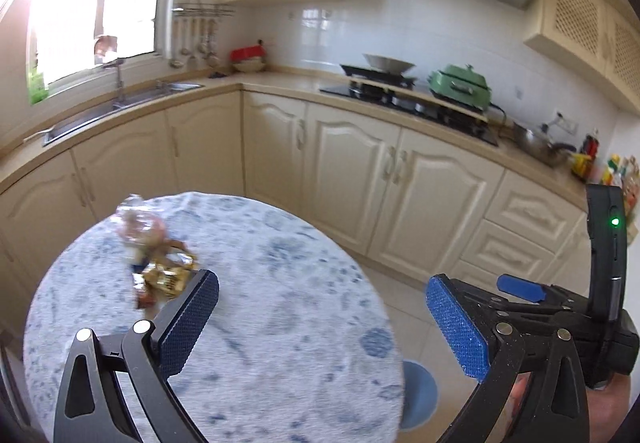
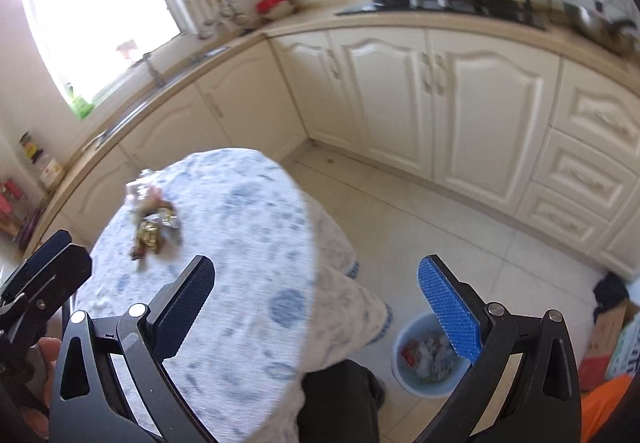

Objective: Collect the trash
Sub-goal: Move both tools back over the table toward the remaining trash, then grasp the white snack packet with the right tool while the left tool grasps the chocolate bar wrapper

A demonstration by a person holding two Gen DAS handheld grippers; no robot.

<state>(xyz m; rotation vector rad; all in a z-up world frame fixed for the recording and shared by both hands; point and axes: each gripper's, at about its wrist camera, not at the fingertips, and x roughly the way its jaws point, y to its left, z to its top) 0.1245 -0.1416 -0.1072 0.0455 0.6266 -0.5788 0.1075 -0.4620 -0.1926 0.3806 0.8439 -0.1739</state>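
Observation:
A pile of crumpled wrappers, gold foil and clear plastic, (image 1: 158,263) lies on the round table with a blue-and-white cloth (image 1: 280,303). It also shows in the right wrist view (image 2: 154,221). My left gripper (image 1: 320,319) is open and empty above the table, its left finger just right of the pile. My right gripper (image 2: 316,307) is open and empty over the table's right edge. A light blue trash bin (image 2: 426,359) holding scraps stands on the floor by the table.
Cream kitchen cabinets (image 1: 360,171) curve behind the table, with a sink (image 1: 120,107) at left and a stove with a green cooker (image 1: 460,85) at right. A cardboard box and orange item (image 2: 612,347) sit on the floor at far right.

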